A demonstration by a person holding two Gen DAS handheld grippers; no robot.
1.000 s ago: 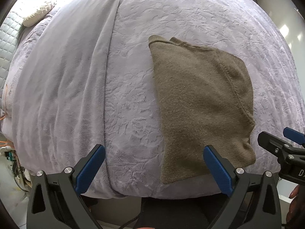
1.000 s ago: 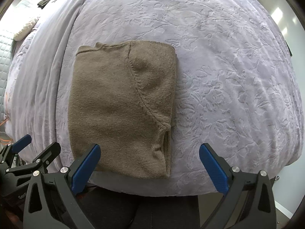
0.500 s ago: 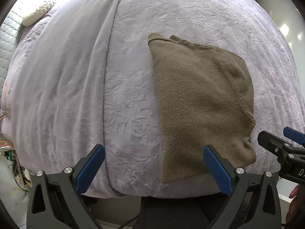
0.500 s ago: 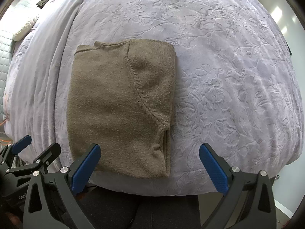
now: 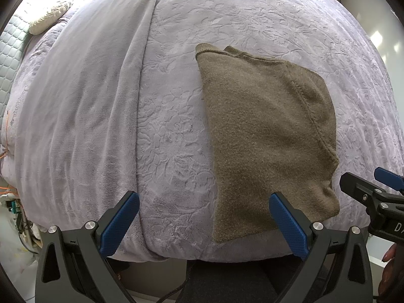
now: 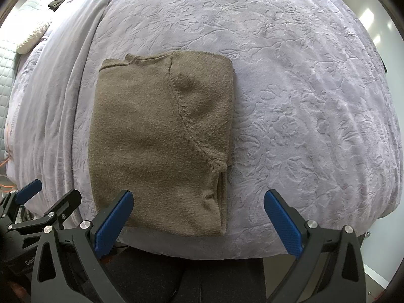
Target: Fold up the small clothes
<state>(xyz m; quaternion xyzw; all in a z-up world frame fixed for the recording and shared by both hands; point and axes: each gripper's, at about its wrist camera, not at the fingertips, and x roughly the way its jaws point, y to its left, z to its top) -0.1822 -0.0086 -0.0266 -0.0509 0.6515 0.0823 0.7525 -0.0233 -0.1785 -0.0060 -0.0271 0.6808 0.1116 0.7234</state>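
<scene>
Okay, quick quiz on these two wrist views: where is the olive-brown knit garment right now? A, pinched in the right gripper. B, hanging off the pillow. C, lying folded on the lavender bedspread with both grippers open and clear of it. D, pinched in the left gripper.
C: the olive-brown knit garment lies folded flat on the lavender bedspread, while the left gripper and right gripper stand wide open, holding nothing.

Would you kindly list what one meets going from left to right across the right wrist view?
Quilted pillow → smooth grey blanket fold → folded olive knit garment → embossed lilac bedcover. The open hand-held grippers at the bottom edge overlap these, so they are left out.
</scene>
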